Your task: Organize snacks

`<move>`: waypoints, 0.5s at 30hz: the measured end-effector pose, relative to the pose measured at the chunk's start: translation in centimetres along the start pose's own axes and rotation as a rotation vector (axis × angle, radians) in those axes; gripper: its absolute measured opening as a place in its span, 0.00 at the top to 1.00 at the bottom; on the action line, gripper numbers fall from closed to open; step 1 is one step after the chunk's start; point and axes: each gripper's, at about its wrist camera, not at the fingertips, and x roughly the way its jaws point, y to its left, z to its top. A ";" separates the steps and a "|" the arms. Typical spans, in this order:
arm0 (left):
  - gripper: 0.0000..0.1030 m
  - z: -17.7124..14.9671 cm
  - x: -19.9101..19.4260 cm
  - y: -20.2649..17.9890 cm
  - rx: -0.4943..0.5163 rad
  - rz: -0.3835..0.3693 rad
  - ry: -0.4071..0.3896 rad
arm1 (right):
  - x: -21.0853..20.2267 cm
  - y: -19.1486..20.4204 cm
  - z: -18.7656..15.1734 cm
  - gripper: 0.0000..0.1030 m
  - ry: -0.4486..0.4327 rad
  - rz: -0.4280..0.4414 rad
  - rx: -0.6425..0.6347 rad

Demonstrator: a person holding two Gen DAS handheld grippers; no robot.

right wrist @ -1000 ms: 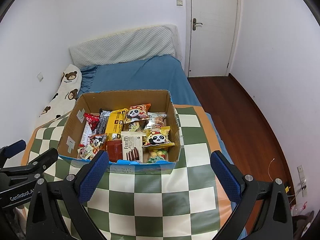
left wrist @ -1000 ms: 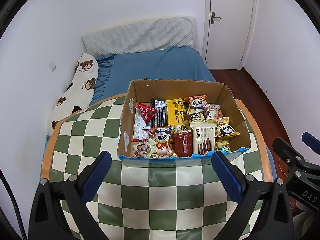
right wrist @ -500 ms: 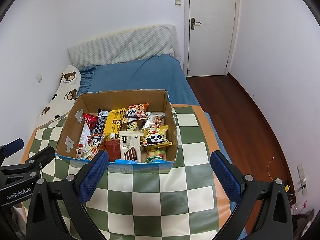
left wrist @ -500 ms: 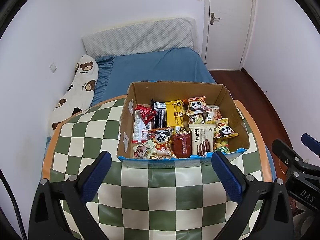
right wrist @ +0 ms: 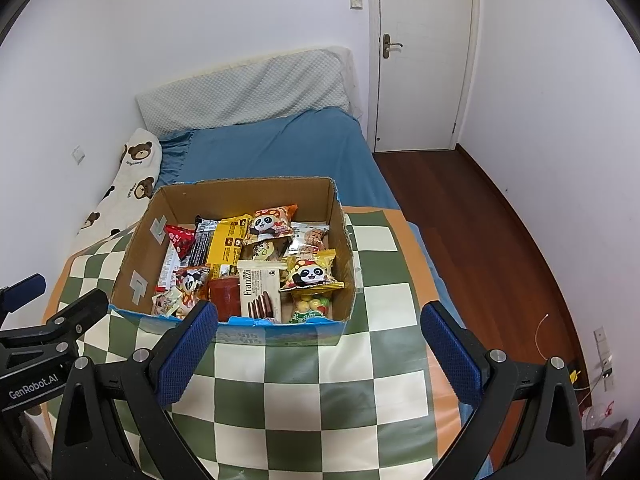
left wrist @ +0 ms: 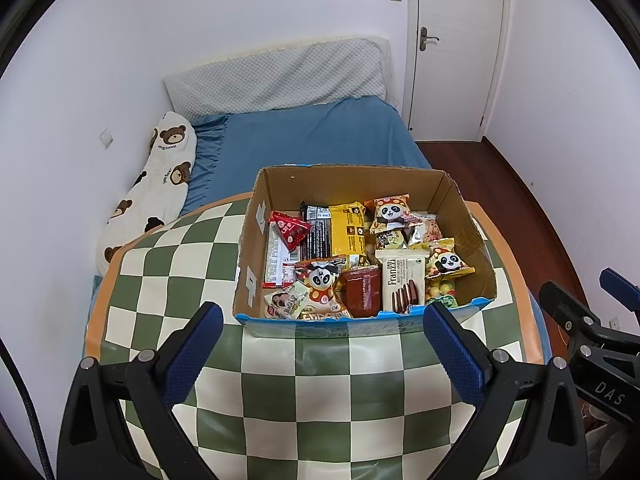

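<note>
Fingers of both grippers spread wide as before, snack box slightly farther.

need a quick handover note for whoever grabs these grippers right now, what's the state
Left gripper: open, empty, hanging over the checkered table in front of the box.
Right gripper: open, empty, alongside it, also short of the box.
Cardboard box: on the table, open-topped, packed with snacks: panda bags, a Franzzi cookie pack, a yellow packet, a red packet.
Done: nothing visibly taken out; no snacks lie on the table.
Left: all the sorting. Probably start with a top-layer item near the front.
</note>
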 end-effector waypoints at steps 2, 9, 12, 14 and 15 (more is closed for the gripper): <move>0.00 0.0 0.0 0.0 0.000 0.001 0.000 | 0.0 -0.1 0.0 0.00 0.001 -0.001 0.001; 0.00 0.0 0.0 0.0 0.002 0.004 -0.004 | 0.0 -0.1 -0.2 0.00 0.005 -0.004 0.009; 0.00 -0.1 0.0 -0.1 0.002 0.001 -0.003 | 0.0 -0.2 -0.3 0.00 0.005 -0.006 0.008; 0.00 0.0 0.0 -0.2 0.004 0.000 -0.003 | 0.0 -0.1 -0.3 0.00 0.004 -0.007 0.008; 0.00 0.0 0.0 -0.1 0.004 0.000 -0.003 | 0.0 -0.2 -0.3 0.00 0.004 -0.007 0.009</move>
